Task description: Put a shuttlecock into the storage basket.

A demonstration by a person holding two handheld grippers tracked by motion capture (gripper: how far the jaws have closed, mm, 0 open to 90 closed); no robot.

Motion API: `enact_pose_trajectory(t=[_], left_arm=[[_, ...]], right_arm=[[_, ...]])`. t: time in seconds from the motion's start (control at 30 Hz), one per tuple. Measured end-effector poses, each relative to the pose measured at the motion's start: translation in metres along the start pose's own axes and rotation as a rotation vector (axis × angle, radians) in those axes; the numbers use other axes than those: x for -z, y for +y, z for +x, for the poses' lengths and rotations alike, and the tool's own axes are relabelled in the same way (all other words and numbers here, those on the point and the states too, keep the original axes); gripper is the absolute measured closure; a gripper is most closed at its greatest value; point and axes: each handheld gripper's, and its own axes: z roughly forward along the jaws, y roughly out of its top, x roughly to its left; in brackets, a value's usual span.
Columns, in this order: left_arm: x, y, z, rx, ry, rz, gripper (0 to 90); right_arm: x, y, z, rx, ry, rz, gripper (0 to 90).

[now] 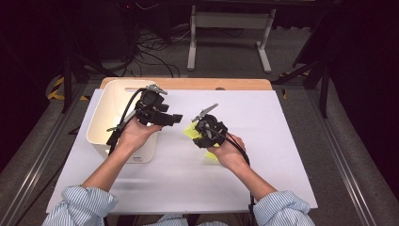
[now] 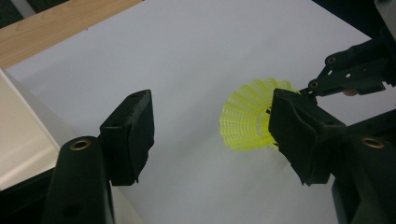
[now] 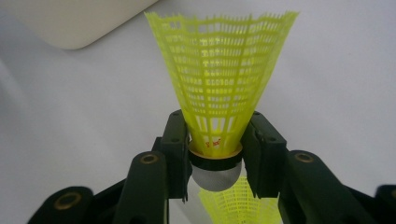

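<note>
Right gripper view shows the right gripper (image 3: 215, 161) clamped on the cork end of a yellow shuttlecock (image 3: 219, 84), skirt pointing toward the frame's top. Likely next: carrying it to the white bin (image 1: 101, 129), centre left in the high view, beside which the left gripper (image 2: 210, 135) hangs wide and empty.

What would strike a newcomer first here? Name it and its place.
The bright yellow shuttlecock, clamped at its cork by the right gripper, held above the white table. A second yellow shuttlecock shows below it. At the table's left stands a cream bin, the left gripper open beside it.
</note>
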Motion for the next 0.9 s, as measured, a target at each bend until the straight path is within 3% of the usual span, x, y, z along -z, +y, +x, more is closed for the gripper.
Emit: enact_pose_trajectory(t=[0.6, 0.9], left_arm=[[-0.006, -0.001, -0.002, -0.027, -0.057, 0.025, 35.5], [-0.005, -0.001, -0.007, -0.069, -0.047, 0.014, 41.7]], right_arm=[[0.012, 0.021, -0.008, -0.01, 0.01, -0.021, 65.1], [0.013, 0.031, -0.006, 0.003, 0.015, -0.019, 65.1]])
